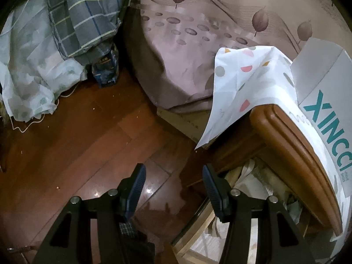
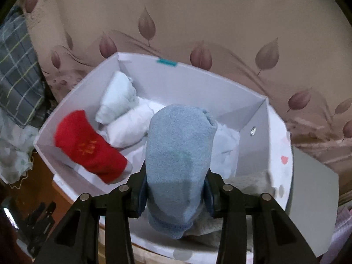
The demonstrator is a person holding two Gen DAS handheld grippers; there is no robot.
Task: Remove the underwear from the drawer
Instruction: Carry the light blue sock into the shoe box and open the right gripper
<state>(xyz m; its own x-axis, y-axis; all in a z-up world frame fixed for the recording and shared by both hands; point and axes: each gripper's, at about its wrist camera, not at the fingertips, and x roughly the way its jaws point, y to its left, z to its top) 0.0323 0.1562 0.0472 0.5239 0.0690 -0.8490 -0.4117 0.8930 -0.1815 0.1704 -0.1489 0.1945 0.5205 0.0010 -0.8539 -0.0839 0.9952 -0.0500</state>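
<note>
In the right wrist view, the right tool (image 2: 176,195) pinches a rolled light blue underwear (image 2: 179,160) between its two dark pads, which press on both sides of the roll. The roll stands up out of the tool, above a white box (image 2: 253,154). The box stands on a dotted white cloth (image 2: 283,160). Inside the box lie more rolled pieces: a red one (image 2: 88,147) at the left, touching the near wall, then a white one (image 2: 129,125) beside it, and a pale green one (image 2: 118,96) behind, near the far corner. Beyond the box is the bed cover (image 2: 198,22) with a leaf pattern.

In the left wrist view, the left tool (image 1: 173,189) is spread partly and holds nothing; between its fingers only the wooden floor (image 1: 88,136) shows. Just to the right of it is an open drawer (image 1: 253,189) with pale fabric inside, under the brown wooden edge of the bedside cabinet (image 1: 292,145). The same dotted cloth hangs over the cabinet corner, and the box with teal letters stands on top. Farther away are the bed and, at the left, a checked grey fabric (image 1: 83,17) over a thin white one (image 1: 28,70).
</note>
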